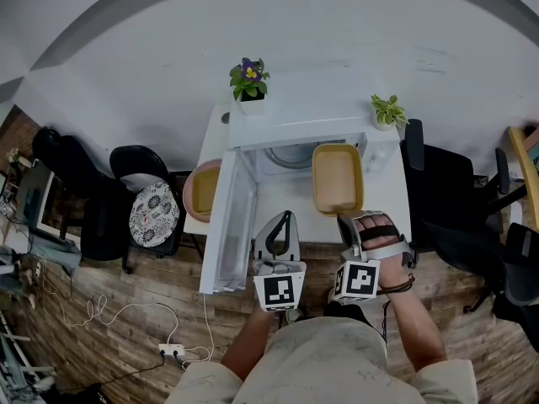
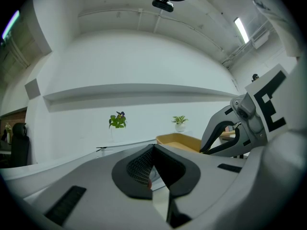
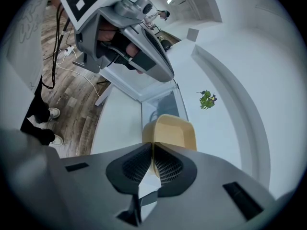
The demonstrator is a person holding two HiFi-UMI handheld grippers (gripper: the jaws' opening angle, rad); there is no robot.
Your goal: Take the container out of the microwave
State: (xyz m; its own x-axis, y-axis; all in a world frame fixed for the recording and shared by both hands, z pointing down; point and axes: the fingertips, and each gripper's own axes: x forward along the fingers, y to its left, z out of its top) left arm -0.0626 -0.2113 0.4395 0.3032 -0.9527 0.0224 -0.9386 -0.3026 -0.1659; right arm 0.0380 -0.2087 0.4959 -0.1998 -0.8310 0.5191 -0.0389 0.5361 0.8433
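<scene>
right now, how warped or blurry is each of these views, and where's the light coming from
Head view: strong fisheye, the wall bows into an arc; soft, even light on the microwave and the tan container, both sharp. Left gripper view: dark corners, a ceiling strip light glares bright overhead. Right gripper view: round black border, container sharp, the floor planks curve.

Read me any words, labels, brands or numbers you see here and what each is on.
No readable words, brands or numbers in any view.
On the left marker cube: a black-and-white square pattern, no letters.
On the right marker cube: the same kind of pattern.
On the microwave and the container: no print visible.
</scene>
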